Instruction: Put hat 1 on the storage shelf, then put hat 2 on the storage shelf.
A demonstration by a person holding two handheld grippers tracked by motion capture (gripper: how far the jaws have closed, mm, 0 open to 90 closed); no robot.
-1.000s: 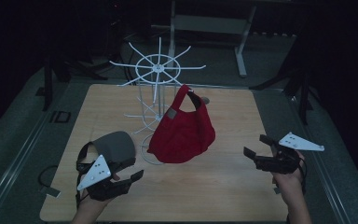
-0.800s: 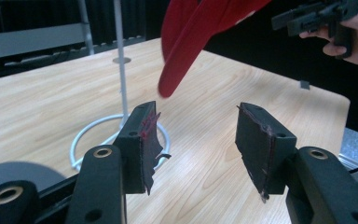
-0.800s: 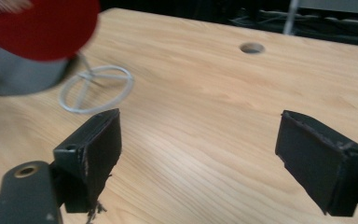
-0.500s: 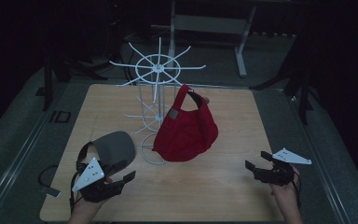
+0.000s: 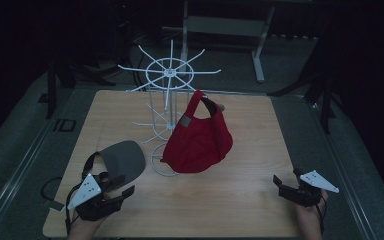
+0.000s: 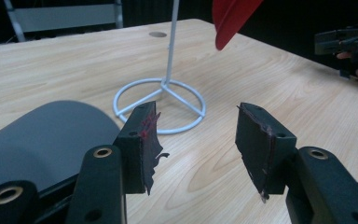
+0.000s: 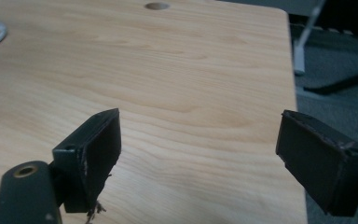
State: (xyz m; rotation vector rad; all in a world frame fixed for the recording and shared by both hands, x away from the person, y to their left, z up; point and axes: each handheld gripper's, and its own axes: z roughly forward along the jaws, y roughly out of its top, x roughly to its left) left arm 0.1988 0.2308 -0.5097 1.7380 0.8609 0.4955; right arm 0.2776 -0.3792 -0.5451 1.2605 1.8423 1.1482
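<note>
A red cap (image 5: 197, 140) hangs from an arm of the white wire rack (image 5: 169, 75) at the middle of the wooden table (image 5: 240, 200); its brim (image 6: 233, 18) also appears in the left gripper view. A grey cap (image 5: 122, 157) lies on the table at the near left, beside the rack's ring base (image 6: 161, 105). My left gripper (image 5: 120, 186) sits low just in front of the grey cap (image 6: 42, 135), jaws apart with nothing between them (image 6: 196, 126). My right gripper (image 5: 286, 178) hovers low at the near right corner, jaws wide apart and empty (image 7: 200, 135).
The table's right edge (image 7: 293, 93) runs close to the right gripper, with dark floor beyond. A round cable hole (image 7: 157, 6) sits at the table's far side. The rack's spokes spread wide over the table's far middle. A metal frame (image 5: 225, 25) stands behind the table.
The right gripper has dropped toward the table and drawn back to the near right corner. The left gripper has slid a little lower toward the near edge. Both caps stay put.
</note>
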